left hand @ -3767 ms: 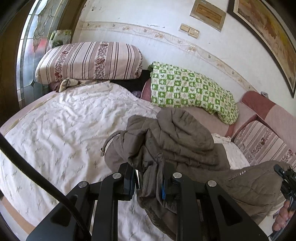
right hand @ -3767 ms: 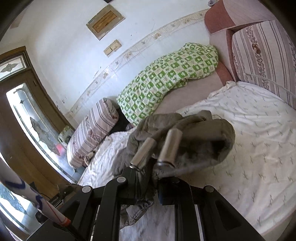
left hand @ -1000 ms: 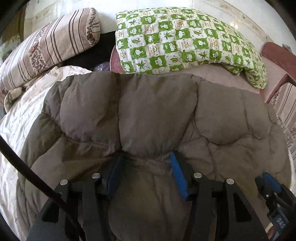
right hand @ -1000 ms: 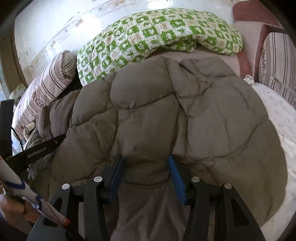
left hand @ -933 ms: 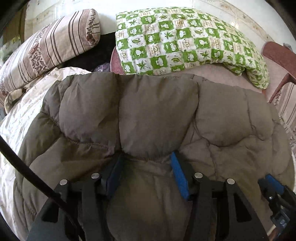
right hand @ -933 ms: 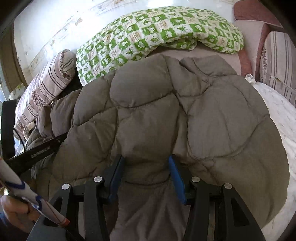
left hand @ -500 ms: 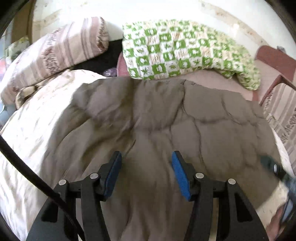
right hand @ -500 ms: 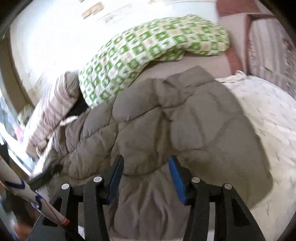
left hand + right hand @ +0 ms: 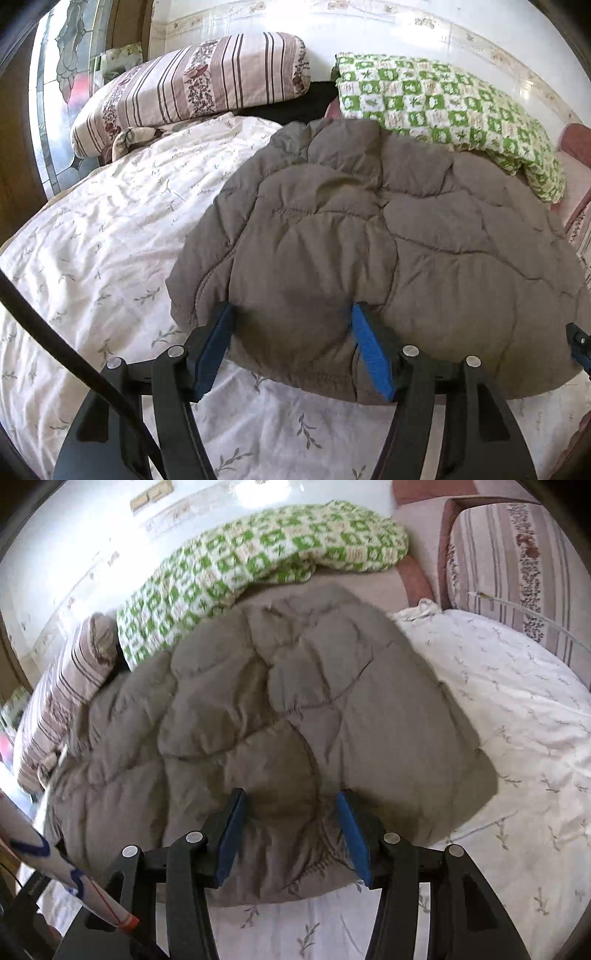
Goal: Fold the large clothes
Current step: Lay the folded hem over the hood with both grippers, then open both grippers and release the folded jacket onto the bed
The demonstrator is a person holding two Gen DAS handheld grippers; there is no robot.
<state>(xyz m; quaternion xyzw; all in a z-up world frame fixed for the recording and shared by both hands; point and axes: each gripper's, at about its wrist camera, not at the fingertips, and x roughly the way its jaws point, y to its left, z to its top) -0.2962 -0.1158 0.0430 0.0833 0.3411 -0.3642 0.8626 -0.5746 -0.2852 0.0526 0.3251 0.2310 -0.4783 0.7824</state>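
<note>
A big puffy brown coat [image 9: 369, 251] lies spread out flat on the white sheet with little twigs [image 9: 92, 236]; it sits right in front of both grippers; the left gripper [image 9: 291, 347] has just been opening its jaws, and now they stand wide, one blue pad on each side of the coat's near edge; the coat's hem lies between them, but the pads do not squeeze it; the right gripper [image 9: 288, 827] stands with its jaws apart over the same near edge, and the coat bulges up loose between its blue pads too; past the coat, far from the grippers, a green and white checked blanket [image 9: 443, 107] lies by the wall; a striped pillow [image 9: 192, 88] lies off to the left of it.
</note>
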